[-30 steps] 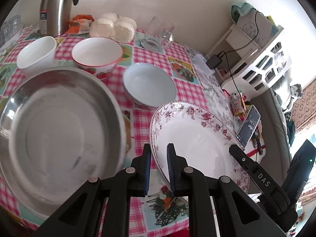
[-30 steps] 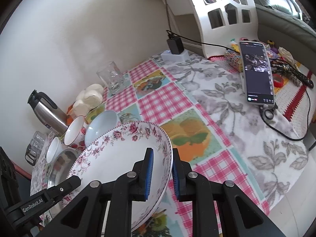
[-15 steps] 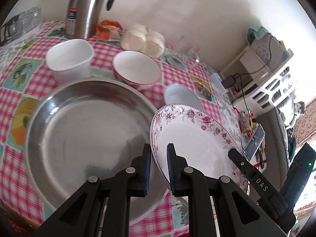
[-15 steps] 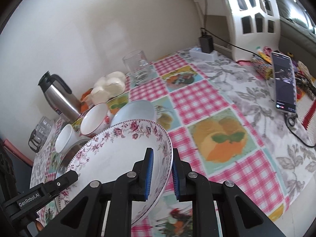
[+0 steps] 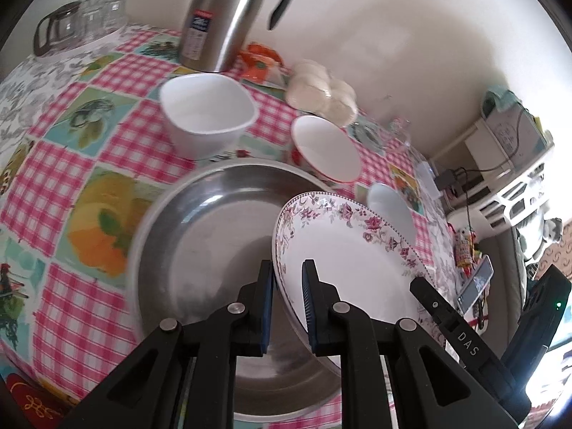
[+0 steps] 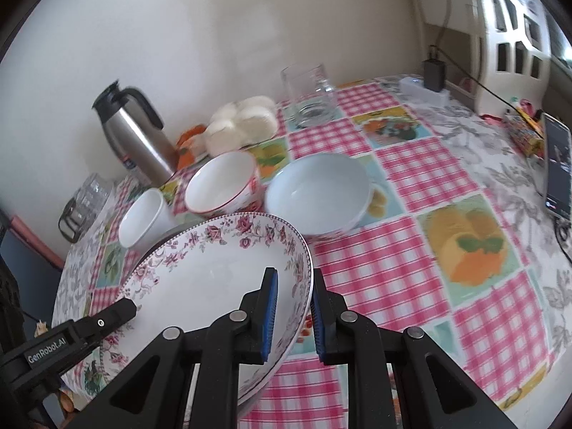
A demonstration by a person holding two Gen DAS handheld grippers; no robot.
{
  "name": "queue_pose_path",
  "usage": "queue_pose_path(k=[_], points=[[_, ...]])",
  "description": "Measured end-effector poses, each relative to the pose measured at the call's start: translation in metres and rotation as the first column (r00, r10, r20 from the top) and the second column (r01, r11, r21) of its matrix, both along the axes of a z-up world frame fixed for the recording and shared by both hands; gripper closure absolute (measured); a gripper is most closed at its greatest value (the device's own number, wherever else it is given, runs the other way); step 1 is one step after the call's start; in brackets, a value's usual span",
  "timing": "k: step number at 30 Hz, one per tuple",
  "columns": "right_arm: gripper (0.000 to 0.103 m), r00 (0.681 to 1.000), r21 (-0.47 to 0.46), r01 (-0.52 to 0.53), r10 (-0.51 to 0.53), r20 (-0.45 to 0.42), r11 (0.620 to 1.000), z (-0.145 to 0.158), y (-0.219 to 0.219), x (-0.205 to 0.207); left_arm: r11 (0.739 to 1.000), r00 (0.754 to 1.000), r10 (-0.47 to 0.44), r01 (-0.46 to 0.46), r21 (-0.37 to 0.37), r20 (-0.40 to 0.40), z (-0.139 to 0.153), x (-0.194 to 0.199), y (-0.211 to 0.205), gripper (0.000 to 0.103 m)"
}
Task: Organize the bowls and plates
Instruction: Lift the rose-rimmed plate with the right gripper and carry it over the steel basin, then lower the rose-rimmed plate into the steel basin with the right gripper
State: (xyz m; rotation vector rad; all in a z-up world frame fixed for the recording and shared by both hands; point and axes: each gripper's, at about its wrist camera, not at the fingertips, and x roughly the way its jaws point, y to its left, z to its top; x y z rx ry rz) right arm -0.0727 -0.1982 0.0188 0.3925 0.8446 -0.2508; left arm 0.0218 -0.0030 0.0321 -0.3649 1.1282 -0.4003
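Note:
A deep plate with a pink floral rim (image 5: 354, 264) (image 6: 214, 279) hangs above the table, held from both sides. My left gripper (image 5: 288, 298) is shut on its left rim; my right gripper (image 6: 294, 307) is shut on its right rim. The plate now overlaps the right part of a large steel basin (image 5: 211, 243), of which only a sliver shows in the right wrist view. Behind stand a white square bowl (image 5: 207, 109) (image 6: 144, 216), a red-rimmed bowl (image 5: 327, 148) (image 6: 221, 182) and a pale blue bowl (image 5: 391, 207) (image 6: 318, 193).
A steel thermos jug (image 5: 225, 14) (image 6: 137, 136), white buns (image 5: 321, 87) and a clear glass (image 6: 309, 93) line the wall. A glass pot (image 5: 60, 32) sits at the far left corner. A phone (image 6: 557, 171) and cables lie right, by a white rack (image 6: 514, 35).
Both grippers have carried the floral plate leftward, from beside the steel basin to over its right part. The thermos and white square bowl have come further into view.

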Motion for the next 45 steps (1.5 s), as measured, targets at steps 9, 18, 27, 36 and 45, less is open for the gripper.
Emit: queue_pose_path(k=[9, 18, 27, 36, 45], points=[[0.084, 0.996, 0.009, -0.052, 0.052, -0.067, 0.999, -0.019, 0.027, 0.023, 0.998, 0.998, 0.041, -0.038, 0.053, -0.045, -0.016, 0.009, 0.026, 0.087], [0.084, 0.990, 0.018, -0.065, 0.067, -0.123, 0.998, -0.037, 0.040, 0.037, 0.995, 0.993, 0.052, -0.042, 0.094, -0.107, -0.036, 0.017, 0.036, 0.087], [0.084, 0.983, 0.020, -0.044, 0.047, -0.175, 0.999, -0.051, 0.042, 0.042, 0.992, 0.989, 0.038, -0.021, 0.122, -0.146, -0.050, 0.014, 0.037, 0.087], [0.084, 0.975, -0.027, -0.048, 0.042, -0.218, 0.998, -0.053, 0.047, 0.047, 0.992, 0.979, 0.028, -0.002, 0.128, -0.201, -0.059, 0.011, 0.036, 0.087], [0.081, 0.973, -0.086, -0.066, 0.044, -0.227, 0.994, -0.045, 0.054, 0.050, 0.993, 0.988, 0.026, -0.007, 0.121, -0.152, -0.044, 0.014, 0.040, 0.087]])
